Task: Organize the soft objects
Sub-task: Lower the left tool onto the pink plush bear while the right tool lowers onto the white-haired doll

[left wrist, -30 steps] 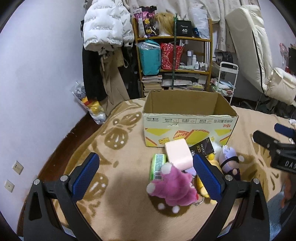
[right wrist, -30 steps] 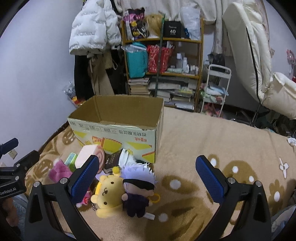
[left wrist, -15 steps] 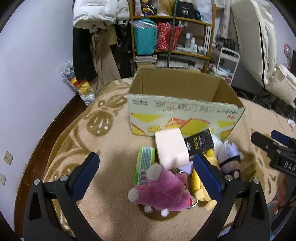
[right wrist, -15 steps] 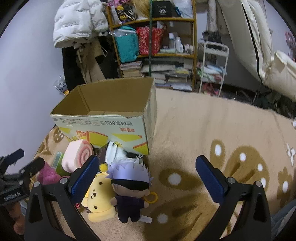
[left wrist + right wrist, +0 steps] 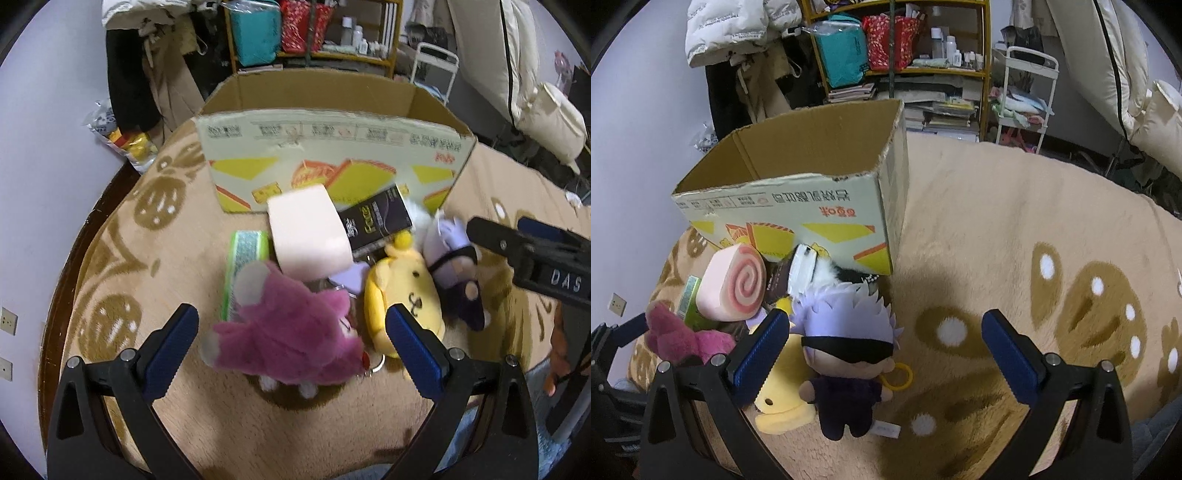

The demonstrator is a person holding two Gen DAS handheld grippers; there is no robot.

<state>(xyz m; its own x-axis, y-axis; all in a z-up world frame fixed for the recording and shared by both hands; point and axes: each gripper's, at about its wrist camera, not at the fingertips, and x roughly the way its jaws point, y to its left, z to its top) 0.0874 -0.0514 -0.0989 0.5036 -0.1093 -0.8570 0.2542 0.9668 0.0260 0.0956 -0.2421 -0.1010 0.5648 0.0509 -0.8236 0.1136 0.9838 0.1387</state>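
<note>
A pink plush bear (image 5: 291, 332) lies on the tan blanket, between the fingers of my open left gripper (image 5: 291, 347). Beside it are a yellow plush dog (image 5: 402, 295), a purple-haired doll (image 5: 846, 343) and a pink swirl-roll cushion (image 5: 735, 284). An open cardboard box (image 5: 332, 147) stands behind them. My right gripper (image 5: 882, 354) is open and empty just above the doll. The doll also shows in the left wrist view (image 5: 454, 266), and the box in the right wrist view (image 5: 798, 206).
A green packet (image 5: 243, 266) and a black carton (image 5: 376, 225) lie among the toys. The blanket (image 5: 1034, 258) spreads right with brown patterns. A cluttered shelf (image 5: 905, 55) and a white cart (image 5: 1023, 96) stand behind. The wall and floor edge are at left.
Both grippers have moved down and forward toward the toy pile. The left now straddles the pink bear; the right hangs over the doll. Both stay open.
</note>
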